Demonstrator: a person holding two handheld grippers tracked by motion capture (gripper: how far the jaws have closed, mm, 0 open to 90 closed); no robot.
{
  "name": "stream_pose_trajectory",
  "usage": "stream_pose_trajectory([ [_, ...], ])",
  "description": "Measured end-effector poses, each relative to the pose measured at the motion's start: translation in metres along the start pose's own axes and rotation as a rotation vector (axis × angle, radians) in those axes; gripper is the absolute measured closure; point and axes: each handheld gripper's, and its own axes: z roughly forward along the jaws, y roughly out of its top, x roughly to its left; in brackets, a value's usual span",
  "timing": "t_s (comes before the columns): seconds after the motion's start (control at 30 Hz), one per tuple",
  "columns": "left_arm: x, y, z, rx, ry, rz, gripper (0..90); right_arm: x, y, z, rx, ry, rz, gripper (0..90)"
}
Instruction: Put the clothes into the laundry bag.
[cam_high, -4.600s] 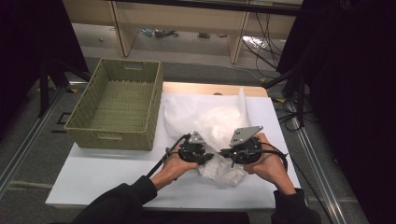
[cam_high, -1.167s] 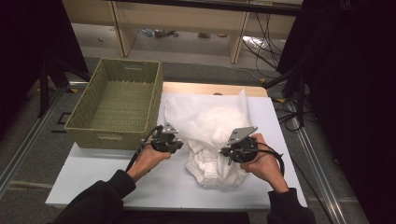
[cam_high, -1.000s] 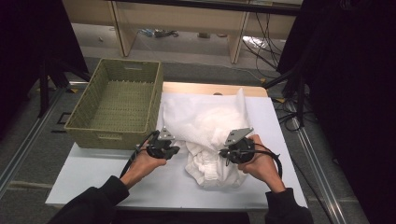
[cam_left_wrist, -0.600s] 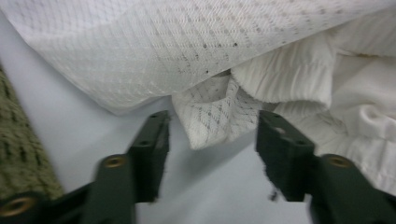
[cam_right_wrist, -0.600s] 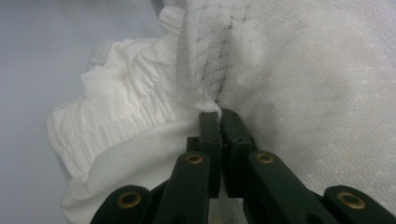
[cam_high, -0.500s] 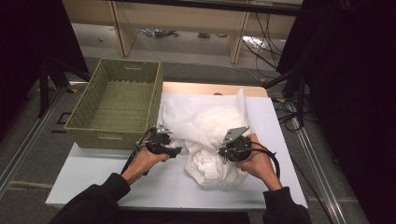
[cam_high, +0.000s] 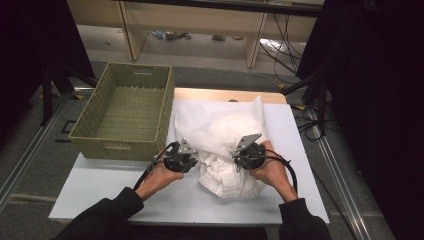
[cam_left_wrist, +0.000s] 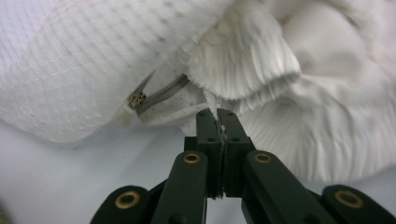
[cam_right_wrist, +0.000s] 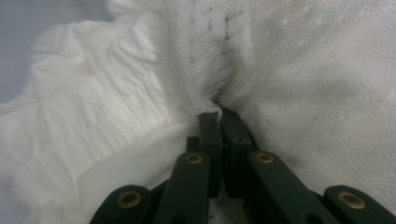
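2 pairs of jaws pinch the crumpled white garment (cam_high: 227, 150) with its grey zip (cam_left_wrist: 159, 95)

A green woven basket (cam_high: 125, 112) (open-topped) sits on the white table's (cam_high: 100, 185) left end, beside shelving (cam_high: 200, 25).

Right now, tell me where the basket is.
High view: the basket sits at the table's far left, beside the white garment.
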Motion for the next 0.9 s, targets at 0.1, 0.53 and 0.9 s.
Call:
stream_pose_trajectory([
  [0.1, -0.008, -0.004, -0.004, 0.003, -0.012, 0.034, 88.5, -0.010, 0.003, 0.006, -0.008, -0.036, 0.030, 89.9],
  [0.53, -0.020, -0.036, -0.043, -0.004, -0.066, 0.025, 88.7, -0.040, 0.021, 0.014, -0.063, -0.110, 0.069, 90.0],
  [0.9, -0.015, -0.052, -0.051, 0.010, -0.053, -0.020, 87.4, -0.020, 0.015, -0.021, -0.123, -0.076, 0.018, 90.0],
])
